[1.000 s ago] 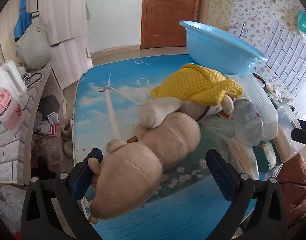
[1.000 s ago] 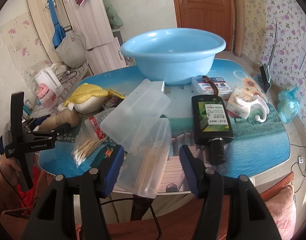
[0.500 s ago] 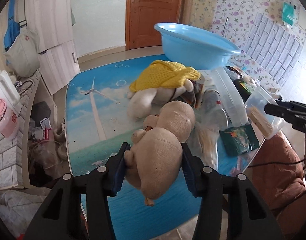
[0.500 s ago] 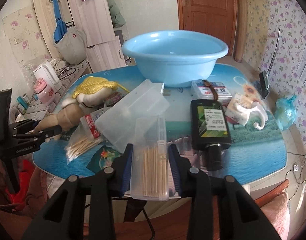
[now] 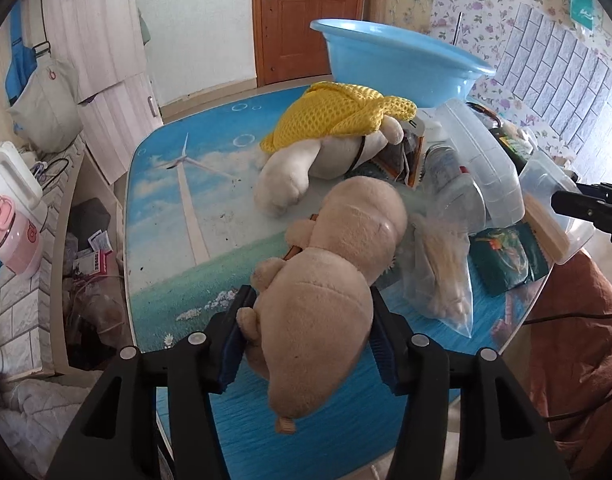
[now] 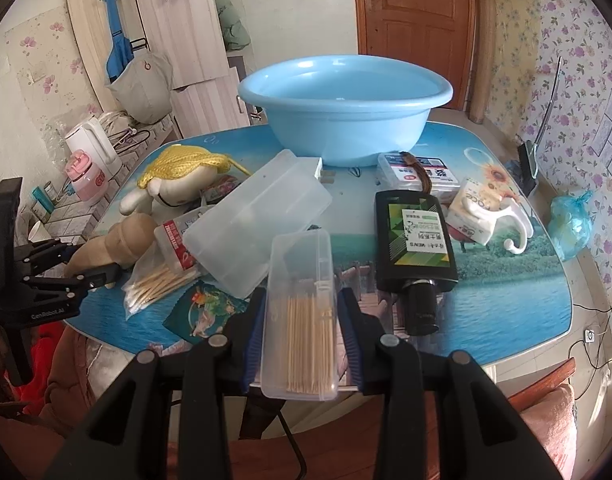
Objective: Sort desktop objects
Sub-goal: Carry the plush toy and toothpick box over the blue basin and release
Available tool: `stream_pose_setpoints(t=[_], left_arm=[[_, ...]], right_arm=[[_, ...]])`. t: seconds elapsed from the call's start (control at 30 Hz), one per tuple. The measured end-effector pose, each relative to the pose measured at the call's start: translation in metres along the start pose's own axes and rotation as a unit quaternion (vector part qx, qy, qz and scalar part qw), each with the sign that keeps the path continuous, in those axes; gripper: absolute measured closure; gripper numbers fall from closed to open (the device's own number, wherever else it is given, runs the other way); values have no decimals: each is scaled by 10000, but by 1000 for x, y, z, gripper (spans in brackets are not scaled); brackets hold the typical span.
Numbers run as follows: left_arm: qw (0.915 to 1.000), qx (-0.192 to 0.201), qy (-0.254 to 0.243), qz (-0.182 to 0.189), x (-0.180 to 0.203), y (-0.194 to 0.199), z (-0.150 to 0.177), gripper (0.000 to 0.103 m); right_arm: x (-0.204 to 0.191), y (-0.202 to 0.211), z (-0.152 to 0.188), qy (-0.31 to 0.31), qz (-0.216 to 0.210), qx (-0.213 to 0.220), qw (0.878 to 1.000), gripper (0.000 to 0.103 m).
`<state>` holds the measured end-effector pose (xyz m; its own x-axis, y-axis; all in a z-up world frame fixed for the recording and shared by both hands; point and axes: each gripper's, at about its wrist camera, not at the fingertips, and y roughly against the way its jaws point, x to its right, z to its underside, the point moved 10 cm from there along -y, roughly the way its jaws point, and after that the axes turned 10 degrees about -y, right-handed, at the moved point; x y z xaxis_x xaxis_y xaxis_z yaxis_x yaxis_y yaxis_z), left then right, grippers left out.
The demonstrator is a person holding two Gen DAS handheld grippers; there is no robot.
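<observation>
On the left I have my left gripper (image 5: 308,338) around the tan plush toy (image 5: 326,280) at the near-left edge of the bench (image 5: 178,200). Its blue pads press the soft body from both sides, though the jaws are easing open a little, so I judge the hold loose. The plush is beige, rounded and squashy, and it bulges between the pads. The grip sits at its near end, probably for lifting it clear of the clutter towards the blue basin (image 6: 346,100) at the far side. To the right, my right gripper (image 6: 300,330) is clamped tight on the clear toothpick box (image 6: 300,312) at the near edge, sticks bunched at its near end.
</observation>
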<state>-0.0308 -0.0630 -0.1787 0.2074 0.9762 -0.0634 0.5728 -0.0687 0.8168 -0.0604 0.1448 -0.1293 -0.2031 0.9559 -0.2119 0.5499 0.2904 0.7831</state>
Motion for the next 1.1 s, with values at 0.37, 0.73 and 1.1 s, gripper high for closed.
stream_pose_setpoints(t=[0.37, 0.73, 1.1], left_arm=[[9993, 323, 119, 164, 6, 31, -14, 56], [9963, 814, -42, 263, 15, 68, -74, 56], [9938, 963, -314, 450, 33, 56, -141, 56]], right_arm=[[2, 2, 1, 88, 44, 26, 9999, 71], [7, 33, -34, -66, -235, 567, 9981, 72], [7, 52, -96, 20, -406, 1117, 9929, 72]])
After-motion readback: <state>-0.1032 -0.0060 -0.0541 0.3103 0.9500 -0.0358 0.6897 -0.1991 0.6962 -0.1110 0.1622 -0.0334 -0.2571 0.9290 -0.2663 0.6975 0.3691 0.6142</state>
